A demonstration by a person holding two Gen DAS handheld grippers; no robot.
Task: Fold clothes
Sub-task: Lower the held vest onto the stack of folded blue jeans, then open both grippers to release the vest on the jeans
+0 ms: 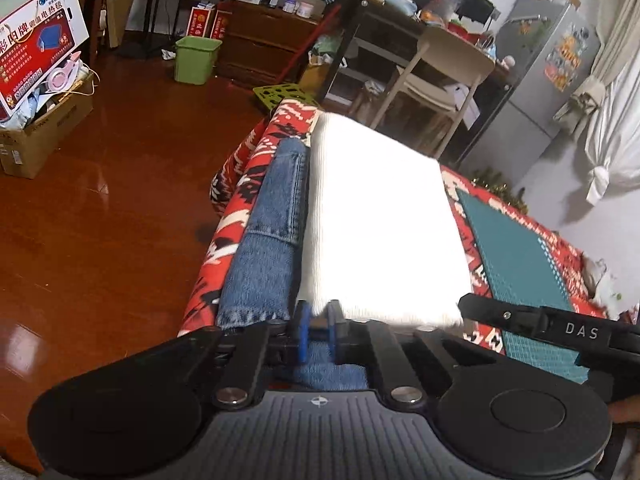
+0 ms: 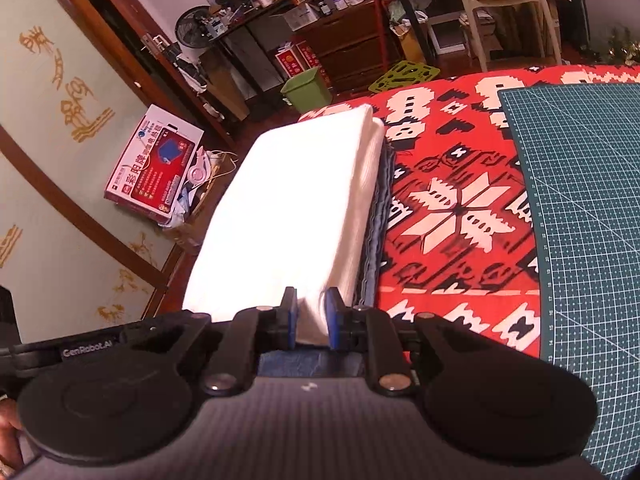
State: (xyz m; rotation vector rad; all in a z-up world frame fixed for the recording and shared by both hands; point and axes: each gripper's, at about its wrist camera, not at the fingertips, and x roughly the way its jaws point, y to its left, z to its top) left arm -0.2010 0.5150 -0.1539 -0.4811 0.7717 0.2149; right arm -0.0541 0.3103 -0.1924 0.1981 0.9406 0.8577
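A white folded garment (image 1: 380, 220) lies on top of folded blue jeans (image 1: 268, 232) at the left end of a table covered with a red patterned cloth (image 1: 244, 196). My left gripper (image 1: 319, 330) is shut on the near left corner of the white garment. In the right wrist view the same white garment (image 2: 296, 208) covers the jeans (image 2: 380, 208), of which only a thin edge shows. My right gripper (image 2: 312, 320) is shut on the garment's near edge, and cloth fills the gap between its blue pads (image 2: 333, 316).
A green cutting mat (image 2: 580, 200) lies on the red cloth (image 2: 452, 216) right of the stack. On the wooden floor to the left stand a green bin (image 1: 196, 60) and a cardboard box (image 1: 40, 136). Behind the table are a white chair (image 1: 440, 68) and a fridge (image 1: 552, 80).
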